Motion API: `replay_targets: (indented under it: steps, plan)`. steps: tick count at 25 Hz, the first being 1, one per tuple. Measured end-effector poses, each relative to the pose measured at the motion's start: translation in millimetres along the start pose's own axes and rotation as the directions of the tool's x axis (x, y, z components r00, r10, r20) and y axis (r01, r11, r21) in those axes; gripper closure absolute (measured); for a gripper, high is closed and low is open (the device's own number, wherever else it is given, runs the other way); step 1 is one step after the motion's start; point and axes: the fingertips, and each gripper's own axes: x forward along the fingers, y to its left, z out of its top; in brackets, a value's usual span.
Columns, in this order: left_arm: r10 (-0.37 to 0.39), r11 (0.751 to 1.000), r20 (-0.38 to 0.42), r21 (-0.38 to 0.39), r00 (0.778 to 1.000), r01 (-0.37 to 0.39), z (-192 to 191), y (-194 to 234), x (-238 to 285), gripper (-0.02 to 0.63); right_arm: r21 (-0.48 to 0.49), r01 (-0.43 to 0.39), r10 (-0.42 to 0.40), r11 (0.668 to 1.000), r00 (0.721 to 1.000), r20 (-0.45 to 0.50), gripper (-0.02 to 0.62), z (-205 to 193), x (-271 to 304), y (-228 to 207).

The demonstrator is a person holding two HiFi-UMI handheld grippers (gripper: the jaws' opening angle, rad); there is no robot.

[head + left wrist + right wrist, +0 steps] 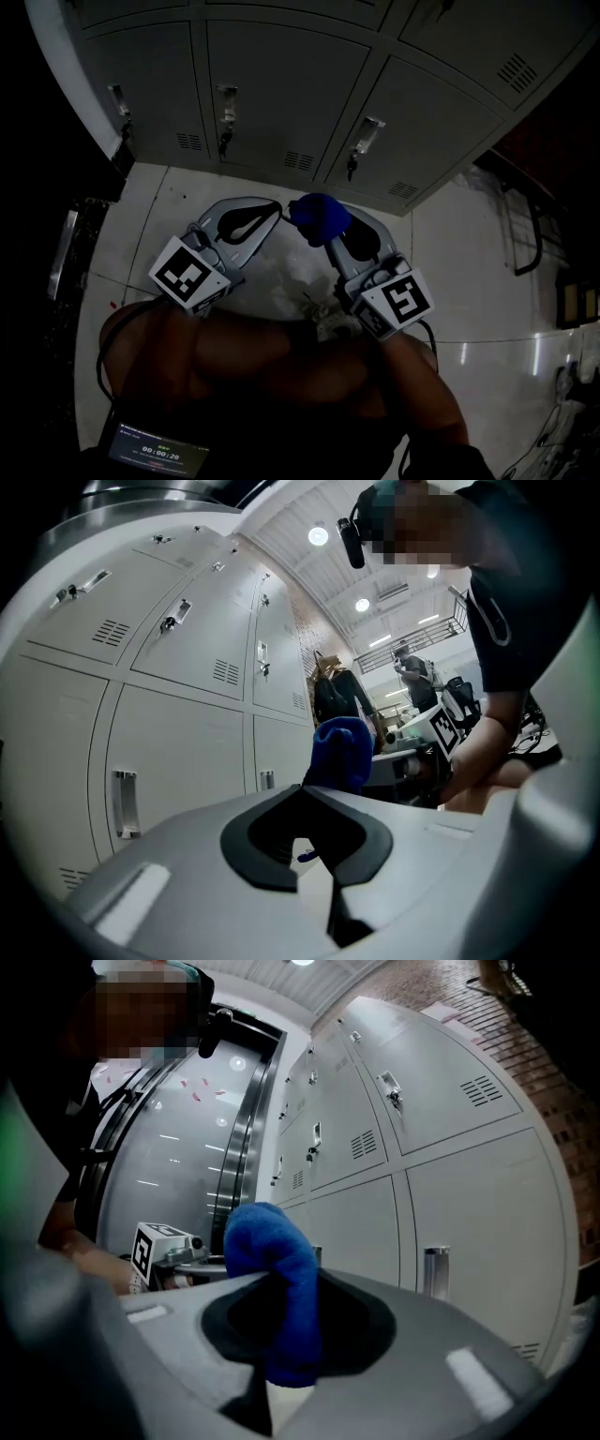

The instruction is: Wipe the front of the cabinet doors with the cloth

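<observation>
A person holds two grey grippers above a pale tiled floor (469,234), facing a bank of grey metal cabinet doors (281,84). The right gripper (323,234) is clamped on a bunched blue terry cloth (320,216), near the doors but not touching them. The left gripper (277,208) has its jaws together at the tips, gripping nothing.

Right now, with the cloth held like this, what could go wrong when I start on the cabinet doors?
1. The cloth is a small wad pinched in the right claw. Pressed flat, the hard claw tips may scrape the cabinet doors.
2. The doors carry protruding latches. The cloth could snag there and pull free.
3. The empty left claw sits close beside the cloth and could knock it.
</observation>
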Motion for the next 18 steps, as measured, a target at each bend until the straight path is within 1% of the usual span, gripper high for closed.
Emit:
replay_targets:
  steps: [7, 18]
  plan:
    - [-0.001, 1.0, -0.005, 0.0, 1.0, 0.001, -4.8, 0.0, 0.7, 0.6, 0.022, -0.008, 0.008, 1.0, 1.0, 0.007, 0.515, -0.4, 1.0, -0.5]
    - [-0.004, 1.0, -0.006, 0.002, 1.0, 0.004, -4.6, -0.7, 1.1, 0.6, 0.004, -0.012, 0.012, 1.0, 1.0, 0.003, 0.518, -1.5, 2.3, 2.5]
